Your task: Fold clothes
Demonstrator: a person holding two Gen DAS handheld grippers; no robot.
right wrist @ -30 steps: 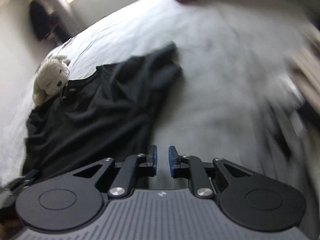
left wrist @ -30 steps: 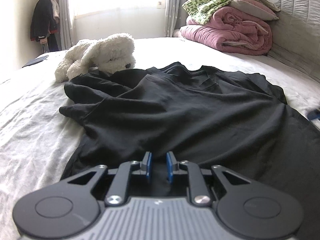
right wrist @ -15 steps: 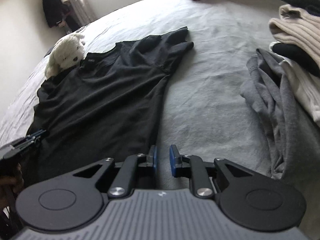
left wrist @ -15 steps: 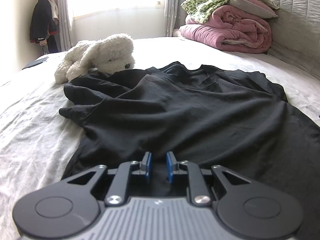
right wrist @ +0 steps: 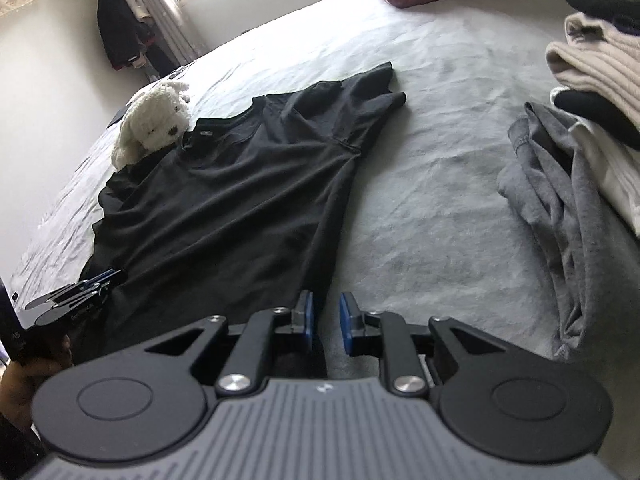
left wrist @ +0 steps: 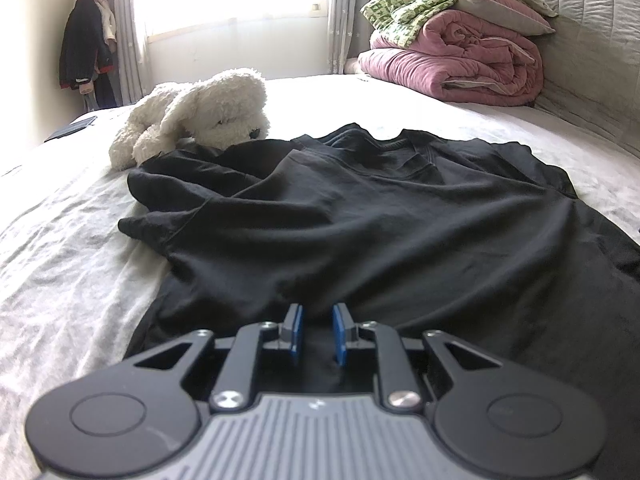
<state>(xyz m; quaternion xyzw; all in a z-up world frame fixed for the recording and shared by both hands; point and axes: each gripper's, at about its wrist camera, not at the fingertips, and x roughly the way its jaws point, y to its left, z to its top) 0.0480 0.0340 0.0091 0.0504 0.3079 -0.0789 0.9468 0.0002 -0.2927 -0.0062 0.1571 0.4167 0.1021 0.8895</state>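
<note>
Left wrist view: my left claw [left wrist: 316, 330] hovers low at the hem of a black cotton T-shirt [left wrist: 380, 232] spread front-up on the grey bed [left wrist: 60, 260], blue pads a narrow gap apart, gripping nothing I can see. I judge it sits there to take the hem. A fluffy white plush dog [left wrist: 200, 112] touches the shirt's far shoulder, crowding that sleeve.

Right wrist view: my right claw [right wrist: 325, 322] is likewise slightly parted and empty, at the shirt's [right wrist: 224, 208] near right corner. A crumpled grey garment [right wrist: 560, 216] and stacked cream knitwear [right wrist: 600, 60] lie well apart on my right.
</note>
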